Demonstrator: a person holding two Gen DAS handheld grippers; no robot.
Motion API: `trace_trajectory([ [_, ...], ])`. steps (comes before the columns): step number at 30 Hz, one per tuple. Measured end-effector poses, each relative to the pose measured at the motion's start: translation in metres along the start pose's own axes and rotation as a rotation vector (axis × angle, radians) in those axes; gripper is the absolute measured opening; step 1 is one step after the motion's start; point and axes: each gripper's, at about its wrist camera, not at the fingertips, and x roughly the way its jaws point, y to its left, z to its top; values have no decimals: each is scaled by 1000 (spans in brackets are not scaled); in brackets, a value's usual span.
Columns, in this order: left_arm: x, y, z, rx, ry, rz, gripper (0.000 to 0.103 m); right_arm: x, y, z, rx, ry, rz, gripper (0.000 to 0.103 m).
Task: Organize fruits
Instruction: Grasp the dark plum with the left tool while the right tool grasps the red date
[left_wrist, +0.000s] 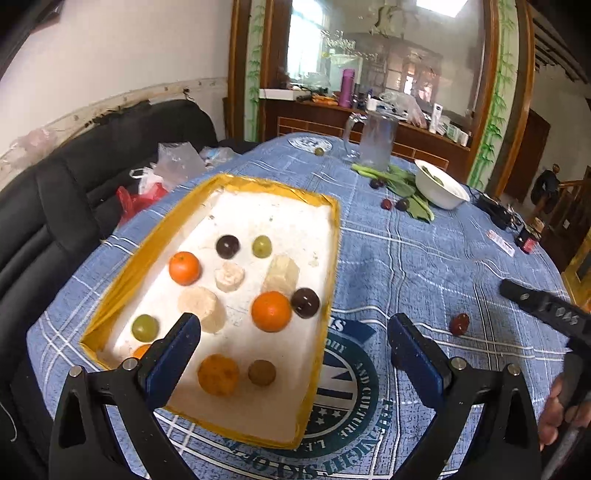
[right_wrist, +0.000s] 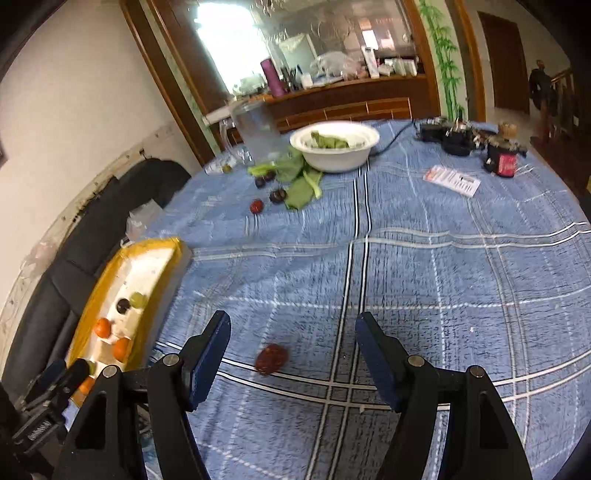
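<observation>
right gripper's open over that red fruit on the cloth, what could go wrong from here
1. The small round red fruit lies loose on the blue cloth. It sits nearer one finger of the open right gripper, so an off-centre close could nudge it away.
2. The tray is already crowded with oranges and grapes; dropping another in may knock them together.
3. The left gripper hovers over the tray, so the two grippers might collide.

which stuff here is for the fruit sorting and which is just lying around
For the job: tray, red fruit, oranges, grapes, loose plums.
Lying about: bowl, greens, jug, leaflet, plastic bags.
</observation>
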Motion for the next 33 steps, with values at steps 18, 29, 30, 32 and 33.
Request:
trace_trajectory([
  [18, 55, -77, -22, 245, 176, -292, 37, 49, 30, -27, -189, 104, -35, 43],
  [29, 74, -77, -25, 229, 232, -303, 32, 45, 31, -28, -207, 95, -47, 31],
  [30, 73, -80, -26, 245, 230, -292, 32, 44, 31, -28, -205, 95, -47, 31],
  [32, 72, -82, -26, 260, 226, -289, 22, 43, 31, -29, -202, 89, -49, 31],
  [33, 71, -81, -26, 260, 224, -290, 21, 42, 30, -29, -200, 85, -47, 31],
])
